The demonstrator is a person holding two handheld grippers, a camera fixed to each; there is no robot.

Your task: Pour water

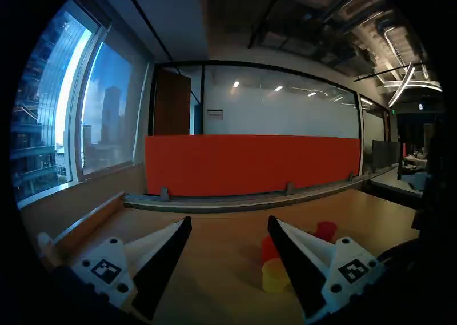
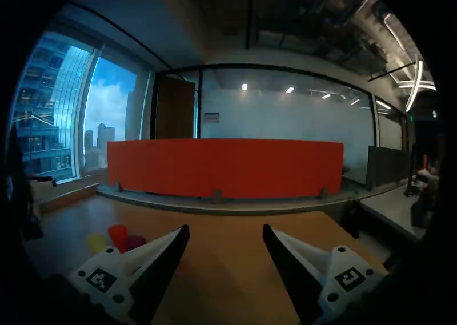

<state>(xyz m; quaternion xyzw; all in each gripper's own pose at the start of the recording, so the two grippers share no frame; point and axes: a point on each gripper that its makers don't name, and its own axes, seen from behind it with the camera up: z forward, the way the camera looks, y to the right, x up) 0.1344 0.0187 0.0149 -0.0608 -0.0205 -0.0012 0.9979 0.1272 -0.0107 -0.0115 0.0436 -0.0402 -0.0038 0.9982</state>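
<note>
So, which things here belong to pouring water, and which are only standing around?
Likely for the job:
yellow cup, red cup, darker cup, left gripper and right gripper, both open and empty.

Just around:
orange partition, window, wooden door.

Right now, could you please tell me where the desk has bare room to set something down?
Bare desk lies between the right tool's open fingers, up to the orange divider. Crowded to its left, where the yellow cup, red cup and magenta cup cluster.
</note>
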